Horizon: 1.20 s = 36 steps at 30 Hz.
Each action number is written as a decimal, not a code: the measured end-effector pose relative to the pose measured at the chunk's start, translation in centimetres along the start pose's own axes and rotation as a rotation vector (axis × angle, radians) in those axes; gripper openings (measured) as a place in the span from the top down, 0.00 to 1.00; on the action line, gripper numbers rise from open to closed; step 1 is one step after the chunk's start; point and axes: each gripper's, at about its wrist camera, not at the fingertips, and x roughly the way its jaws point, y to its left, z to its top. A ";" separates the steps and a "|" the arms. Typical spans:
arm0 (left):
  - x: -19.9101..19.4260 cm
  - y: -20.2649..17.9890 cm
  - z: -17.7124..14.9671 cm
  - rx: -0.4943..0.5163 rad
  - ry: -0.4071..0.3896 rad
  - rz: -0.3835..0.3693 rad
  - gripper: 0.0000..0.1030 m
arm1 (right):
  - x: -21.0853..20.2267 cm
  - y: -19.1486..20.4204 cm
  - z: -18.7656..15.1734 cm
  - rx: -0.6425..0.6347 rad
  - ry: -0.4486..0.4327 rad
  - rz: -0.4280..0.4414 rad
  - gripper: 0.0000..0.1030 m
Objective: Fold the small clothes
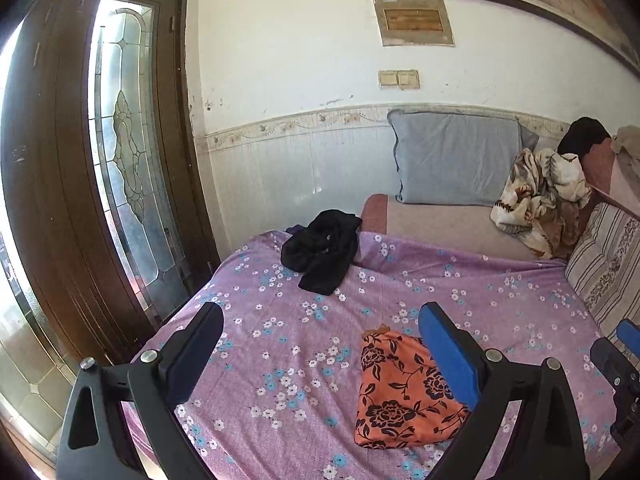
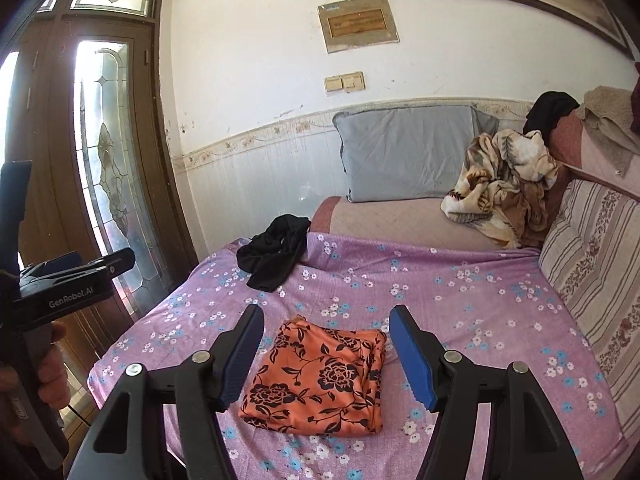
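An orange cloth with black flowers [image 2: 320, 380] lies folded flat on the purple flowered bedsheet [image 2: 460, 300]. My right gripper [image 2: 326, 324] is open and empty, held above it with a finger on each side. In the left wrist view the orange cloth [image 1: 404, 392] lies by the right finger of my open, empty left gripper [image 1: 320, 320]. A crumpled black garment [image 1: 320, 250] lies farther back on the sheet, apart from both grippers; it also shows in the right wrist view [image 2: 276, 250].
A grey pillow [image 2: 408, 156] leans on the back wall. A crumpled cream and brown blanket [image 2: 504, 184] and a striped cushion [image 2: 592, 252] sit at the right. A wooden glass door [image 1: 92, 168] stands left of the bed.
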 end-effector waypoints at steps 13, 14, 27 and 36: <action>-3.8 1.1 1.8 -0.009 -0.080 0.027 0.05 | -4.1 1.9 2.5 -0.026 -0.085 -0.004 0.28; -4.0 1.2 1.9 -0.010 -0.082 0.027 0.05 | -4.1 2.0 2.5 -0.028 -0.083 -0.002 0.28; -4.7 2.0 2.3 -0.013 -0.092 0.050 0.05 | -3.2 3.6 1.7 -0.107 -0.063 -0.078 0.28; -4.9 3.1 2.1 -0.015 -0.095 0.052 0.05 | -3.1 5.0 2.4 -0.133 -0.076 -0.066 0.28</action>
